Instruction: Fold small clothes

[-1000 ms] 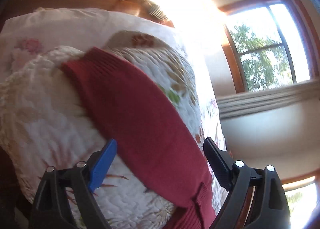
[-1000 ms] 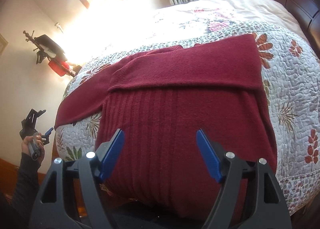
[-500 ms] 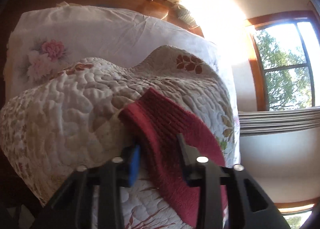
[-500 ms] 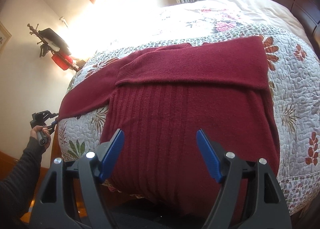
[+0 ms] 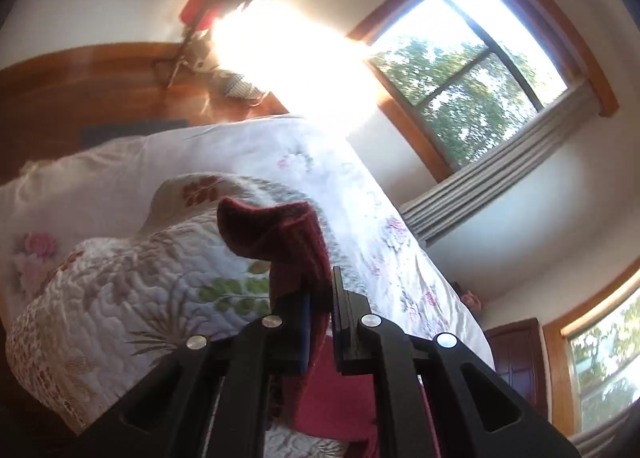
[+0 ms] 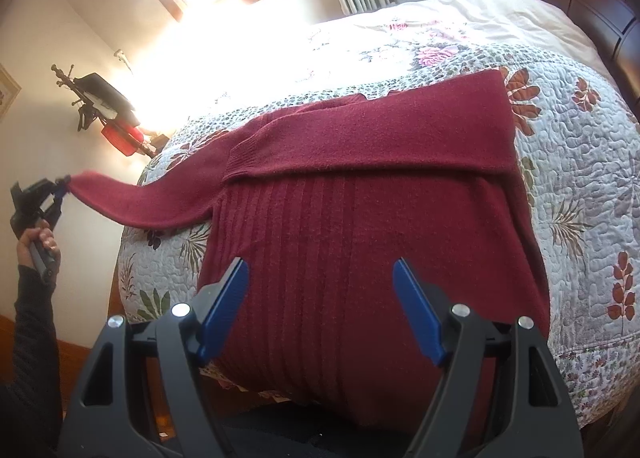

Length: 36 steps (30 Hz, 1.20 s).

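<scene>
Since a second ago the left claw is clenching the sweater sleeve cuff and lifting it off the quilt — best carrying it across the body lying ahead of the released right claw, keeping it taut.

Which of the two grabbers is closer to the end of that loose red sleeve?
Left. The left gripper is clamped on the sleeve's cuff; the right gripper hovers open over the sweater's hem.

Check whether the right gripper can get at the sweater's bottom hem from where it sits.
Probably yes: the right gripper hangs open over the sweater body near the hem, nothing between them.
</scene>
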Each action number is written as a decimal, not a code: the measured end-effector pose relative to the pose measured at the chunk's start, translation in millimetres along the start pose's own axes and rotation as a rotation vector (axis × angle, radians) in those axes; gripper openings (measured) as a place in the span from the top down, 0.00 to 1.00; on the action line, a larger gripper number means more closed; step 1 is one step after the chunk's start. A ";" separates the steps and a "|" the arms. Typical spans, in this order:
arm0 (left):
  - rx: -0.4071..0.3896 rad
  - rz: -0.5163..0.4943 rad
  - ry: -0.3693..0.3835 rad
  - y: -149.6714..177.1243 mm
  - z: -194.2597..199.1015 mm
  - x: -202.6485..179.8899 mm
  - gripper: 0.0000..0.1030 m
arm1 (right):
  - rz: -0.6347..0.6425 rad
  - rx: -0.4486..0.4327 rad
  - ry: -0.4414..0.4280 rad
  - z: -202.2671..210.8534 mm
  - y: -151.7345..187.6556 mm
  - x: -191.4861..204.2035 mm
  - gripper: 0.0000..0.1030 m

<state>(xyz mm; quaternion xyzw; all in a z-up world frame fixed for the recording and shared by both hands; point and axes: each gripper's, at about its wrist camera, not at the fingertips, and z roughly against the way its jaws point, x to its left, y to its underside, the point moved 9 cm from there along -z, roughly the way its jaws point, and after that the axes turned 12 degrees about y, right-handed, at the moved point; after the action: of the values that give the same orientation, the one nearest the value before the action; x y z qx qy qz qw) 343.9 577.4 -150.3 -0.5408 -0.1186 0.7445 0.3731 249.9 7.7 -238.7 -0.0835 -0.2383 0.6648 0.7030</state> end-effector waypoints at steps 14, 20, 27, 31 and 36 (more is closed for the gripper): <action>0.381 -0.434 0.219 167.7 -134.7 -250.0 0.92 | -0.098 -0.029 0.021 19.0 13.6 -59.5 0.27; 0.589 -0.507 0.197 286.2 -199.4 -265.8 0.92 | -0.176 -0.025 0.064 27.7 21.1 -106.4 0.27; 0.776 -0.589 0.141 404.3 -246.5 -258.8 0.92 | -0.243 -0.009 0.102 31.7 31.5 -152.1 0.27; 0.843 -0.603 0.111 439.6 -254.6 -249.4 0.90 | -0.266 -0.001 0.078 29.6 28.8 -164.2 0.25; 0.837 -0.585 0.131 438.8 -236.9 -250.3 0.49 | -0.296 0.016 -0.034 16.9 3.2 -159.4 0.14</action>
<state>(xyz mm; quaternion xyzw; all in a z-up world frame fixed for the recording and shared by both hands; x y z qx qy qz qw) 402.5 48.2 -317.0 -0.3347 0.0668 0.5574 0.7569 239.1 -150.6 -261.1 -0.0305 -0.2546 0.5570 0.7899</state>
